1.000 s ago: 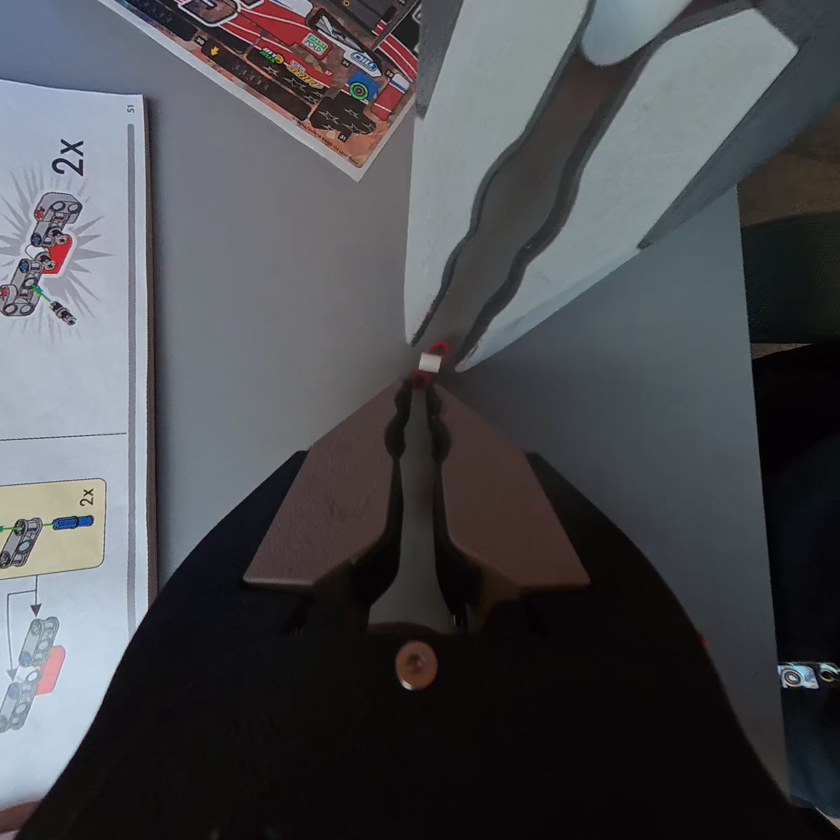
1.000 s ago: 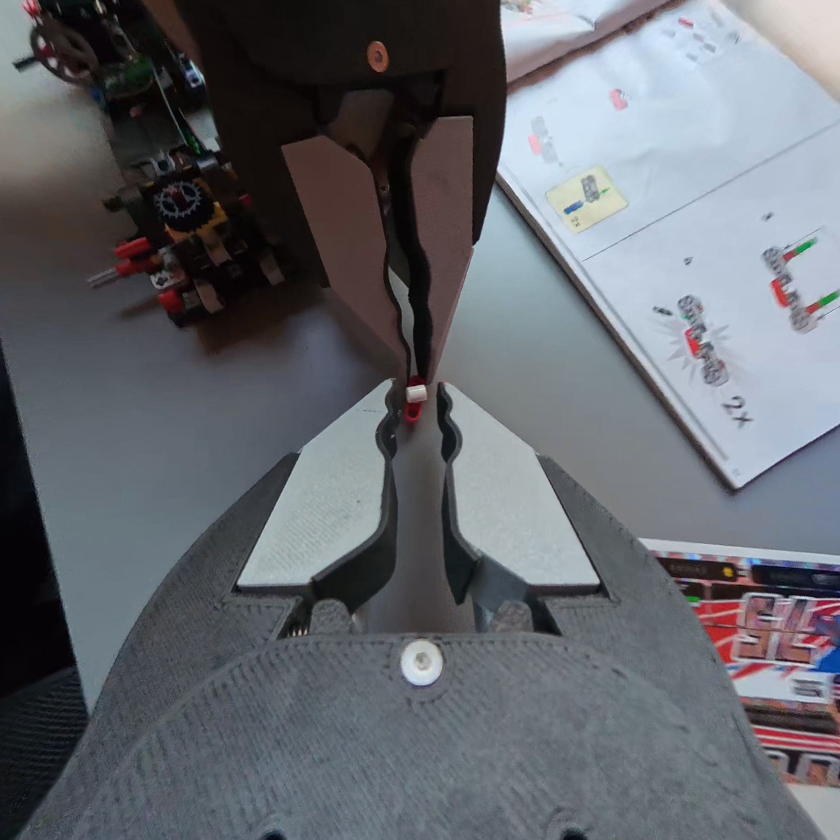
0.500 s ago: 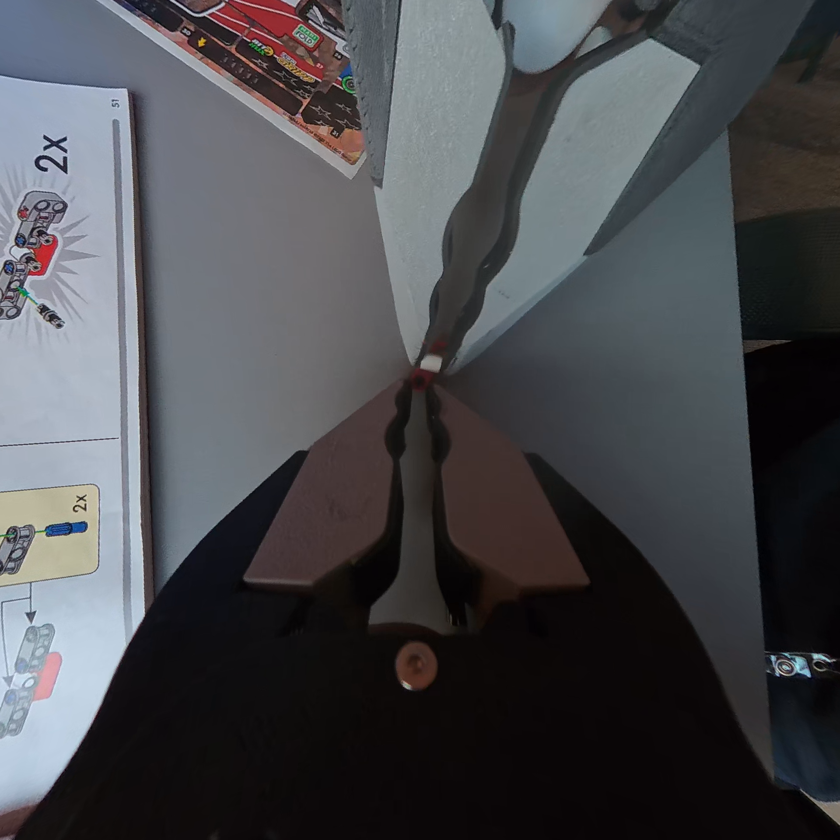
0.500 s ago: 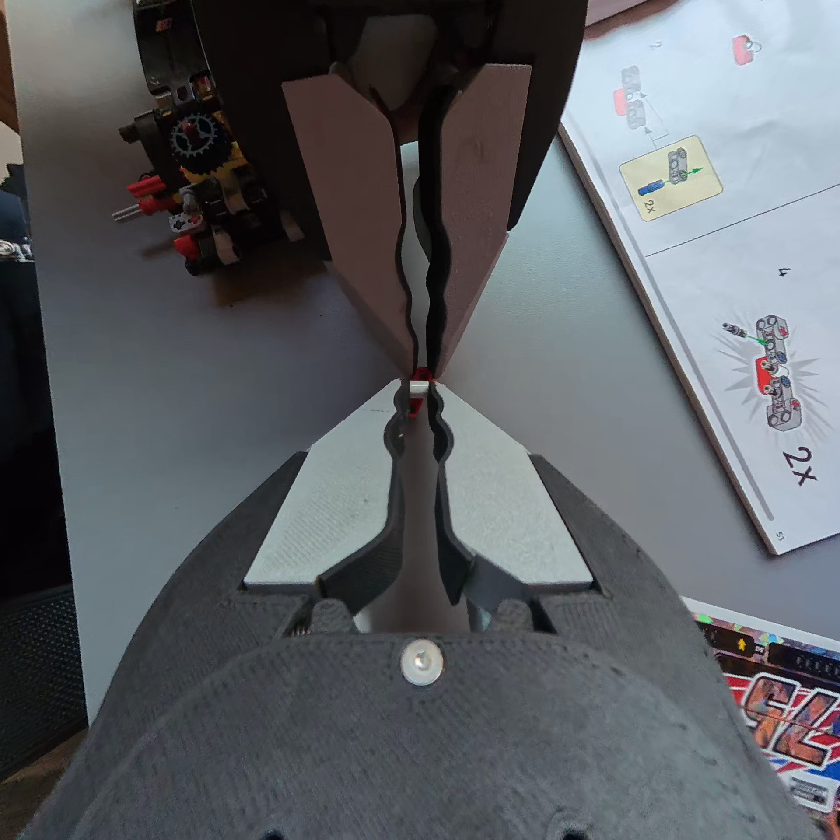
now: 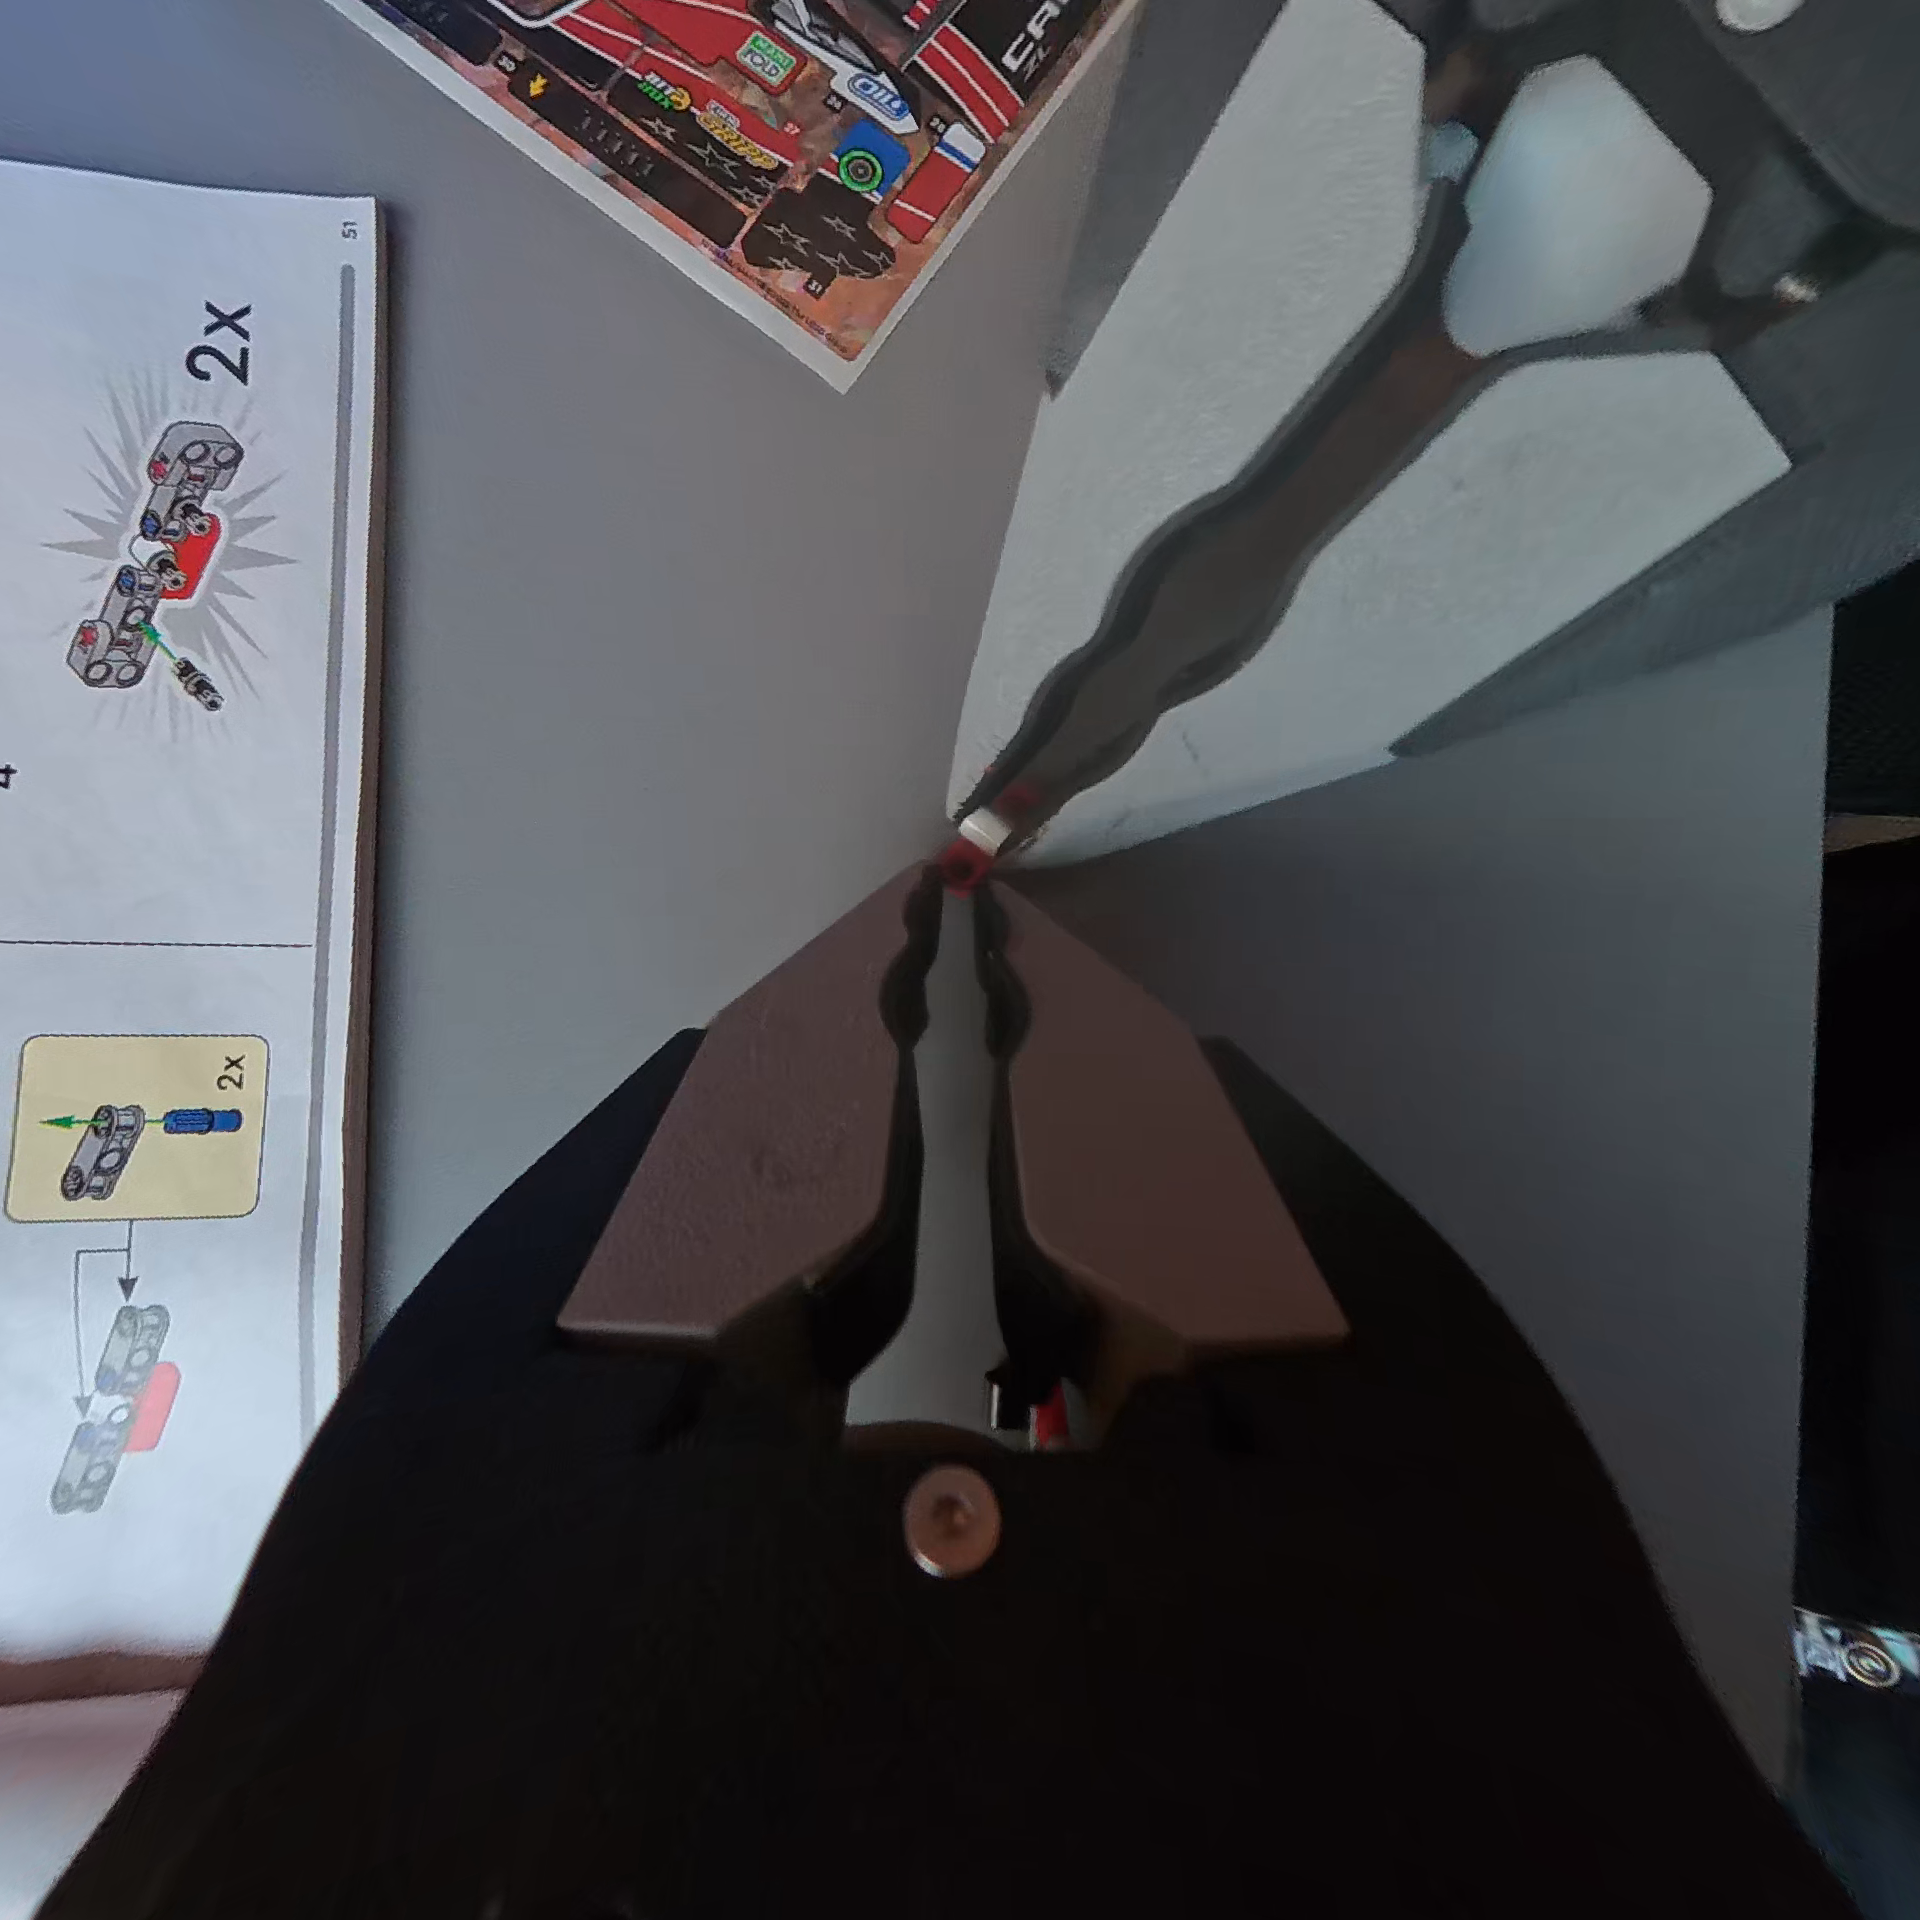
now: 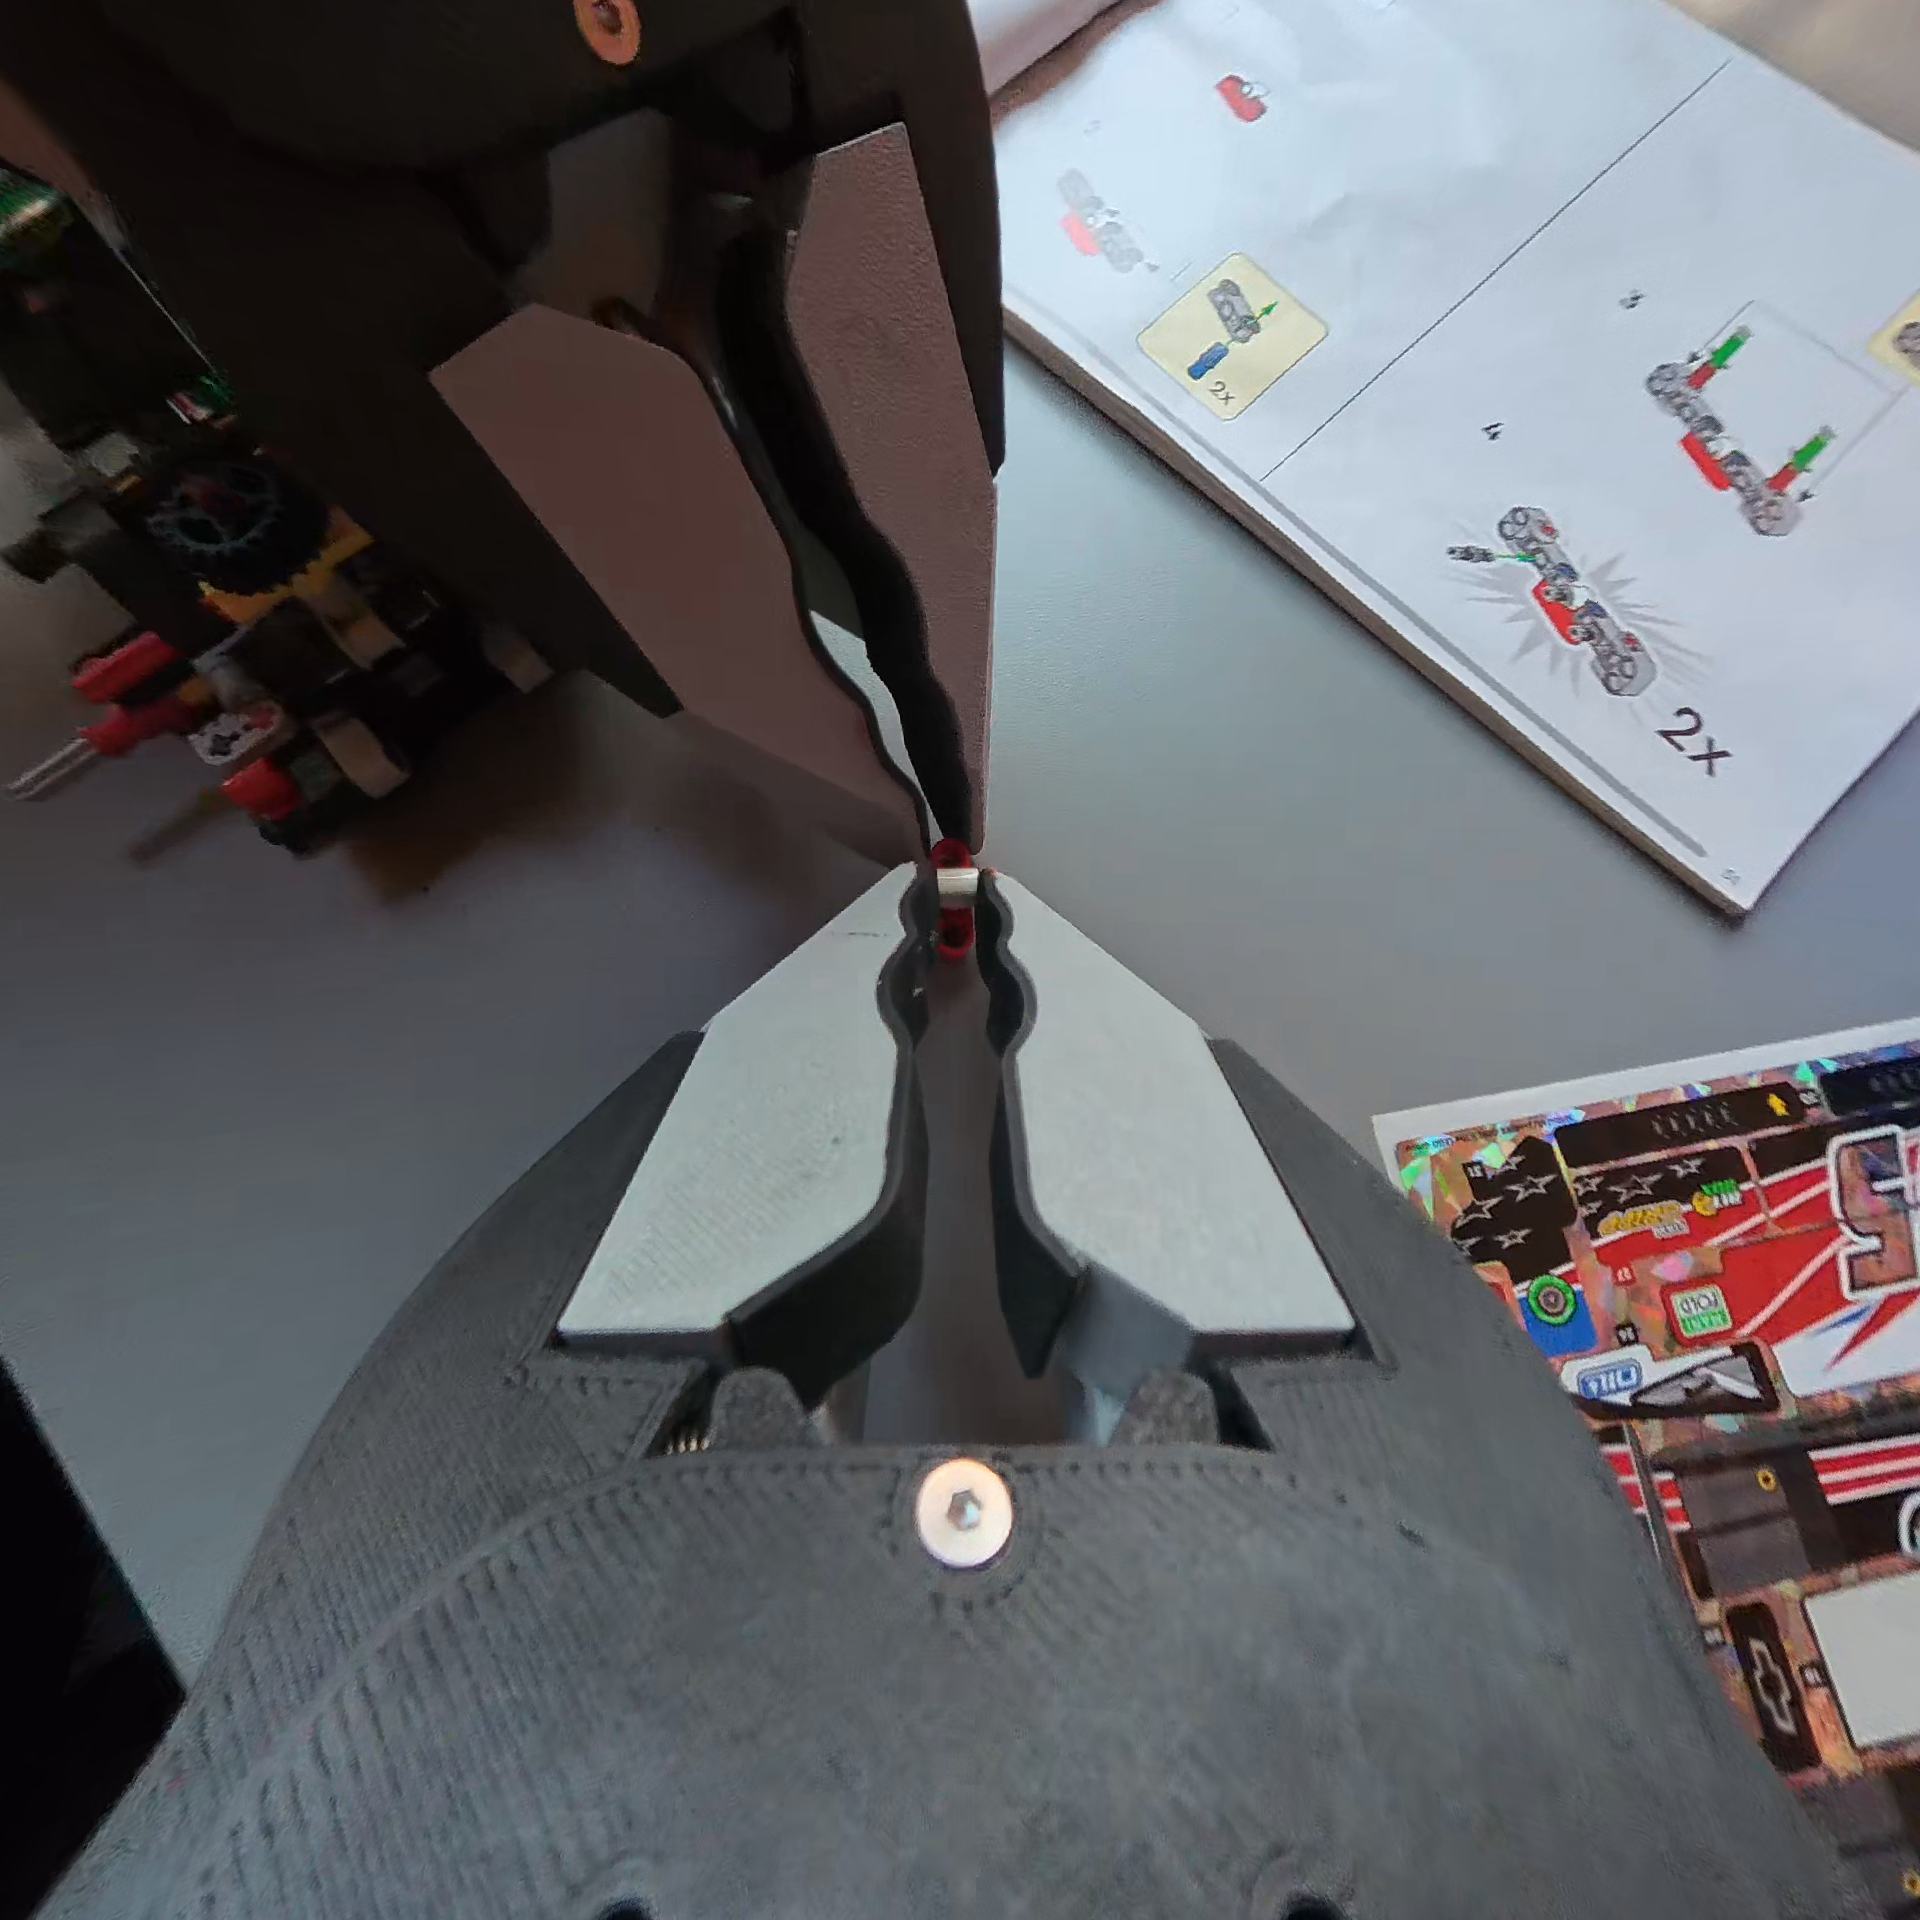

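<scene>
Tightly between both tools [image 5: 961, 871] [image 6: 958, 891]: red-white piece [image 6: 956, 889]

Grey table [image 6: 1195, 644] under soft daylight, dark floor [image 5: 1870, 1247] past its edge

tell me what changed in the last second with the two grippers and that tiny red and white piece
The right gripper, whose fingers stood apart around the red and white piece, closed its fingers onto the white part. The left gripper kept its pinch on the red end throughout. The instruction booklet, sticker sheet and brick model stayed put.
</scene>
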